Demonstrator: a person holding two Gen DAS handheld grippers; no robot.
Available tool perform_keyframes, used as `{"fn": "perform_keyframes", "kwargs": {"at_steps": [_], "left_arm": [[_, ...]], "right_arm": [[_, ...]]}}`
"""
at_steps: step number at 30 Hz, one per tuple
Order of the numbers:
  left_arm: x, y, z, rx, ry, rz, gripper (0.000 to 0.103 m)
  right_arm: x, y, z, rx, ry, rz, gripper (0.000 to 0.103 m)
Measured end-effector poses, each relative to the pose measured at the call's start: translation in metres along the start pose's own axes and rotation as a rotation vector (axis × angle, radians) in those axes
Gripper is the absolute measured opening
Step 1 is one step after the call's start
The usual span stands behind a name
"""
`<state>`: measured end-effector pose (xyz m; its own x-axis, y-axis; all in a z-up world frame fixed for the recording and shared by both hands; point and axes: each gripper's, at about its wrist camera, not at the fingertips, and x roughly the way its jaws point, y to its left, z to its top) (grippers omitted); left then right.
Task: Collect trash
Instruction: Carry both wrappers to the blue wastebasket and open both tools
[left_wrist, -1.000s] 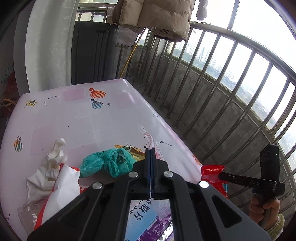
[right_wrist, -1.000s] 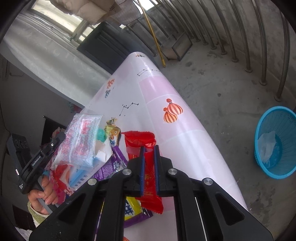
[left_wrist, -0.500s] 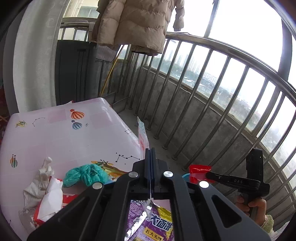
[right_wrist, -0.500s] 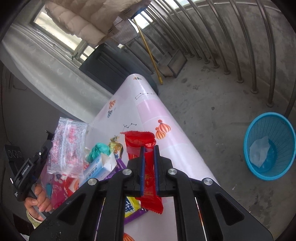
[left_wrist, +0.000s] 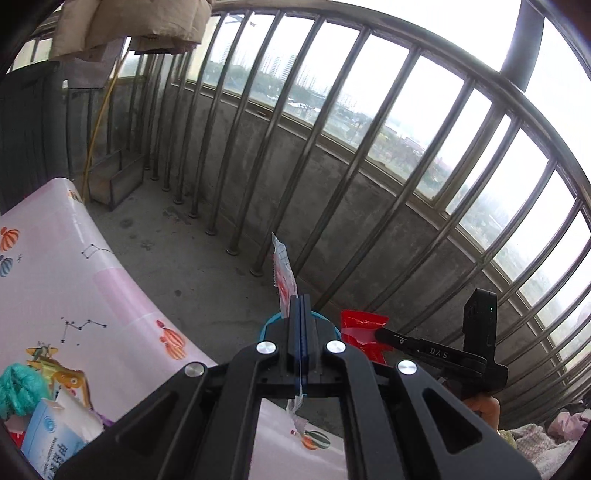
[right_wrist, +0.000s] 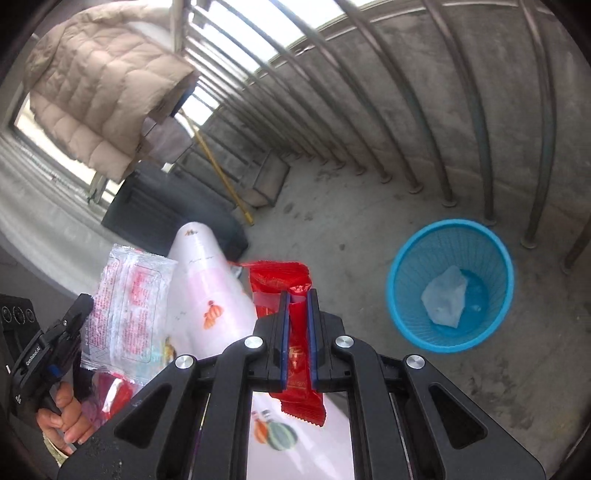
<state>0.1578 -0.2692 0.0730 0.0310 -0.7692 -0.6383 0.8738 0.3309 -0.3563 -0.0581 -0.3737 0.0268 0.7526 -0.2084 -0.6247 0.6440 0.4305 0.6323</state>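
left gripper (left_wrist: 300, 306) clenched on a thin clear wrapper with red print (right_wrist: 129, 314); right gripper (right_wrist: 296, 306), marked "das", grasping a red foil snack wrapper (right_wrist: 284, 280) past the edge of the pink balloon-print table (left_wrist: 74, 266). blue mesh bin (right_wrist: 448, 284) stands on the concrete balcony floor (right_wrist: 351, 229) by the steel railing (left_wrist: 332, 129).

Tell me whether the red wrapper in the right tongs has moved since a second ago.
Yes. The red wrapper has swung off the table toward the blue basket.
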Motion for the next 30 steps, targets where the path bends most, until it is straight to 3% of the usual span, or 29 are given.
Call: {"fn": "perform_keyframes", "kwargs": {"at_steps": [5, 14, 17, 18, 20, 22, 26, 30], "left_arm": [[0.099, -0.035, 0.004, 0.048, 0.169, -0.048, 0.0], [0.256, -0.06, -0.016, 0.067, 0.385, -0.023, 0.0], [0.297, -0.054, -0.025, 0.033, 0.434, -0.025, 0.0], [0.307, -0.052, -0.027, 0.018, 0.451, -0.034, 0.002], [0.319, -0.05, -0.032, 0.002, 0.487, -0.034, 0.005], [0.318, -0.05, -0.033, -0.014, 0.492, -0.057, 0.013], [0.302, -0.057, -0.028, 0.007, 0.422, -0.093, 0.038], [0.285, -0.065, -0.024, 0.032, 0.382, -0.08, 0.044]], "right_arm": [[0.017, -0.059, 0.008, 0.125, -0.002, -0.083, 0.007], [0.081, -0.149, 0.023, 0.292, 0.038, -0.204, 0.008], [0.104, -0.168, 0.027, 0.29, 0.046, -0.262, 0.015], [0.111, -0.173, 0.028, 0.284, 0.052, -0.287, 0.026], [0.116, -0.182, 0.03, 0.284, 0.065, -0.313, 0.041], [0.117, -0.186, 0.027, 0.285, 0.071, -0.336, 0.042], [0.104, -0.179, 0.023, 0.262, 0.035, -0.331, 0.05], [0.082, -0.165, 0.024, 0.237, -0.004, -0.324, 0.05]]}}
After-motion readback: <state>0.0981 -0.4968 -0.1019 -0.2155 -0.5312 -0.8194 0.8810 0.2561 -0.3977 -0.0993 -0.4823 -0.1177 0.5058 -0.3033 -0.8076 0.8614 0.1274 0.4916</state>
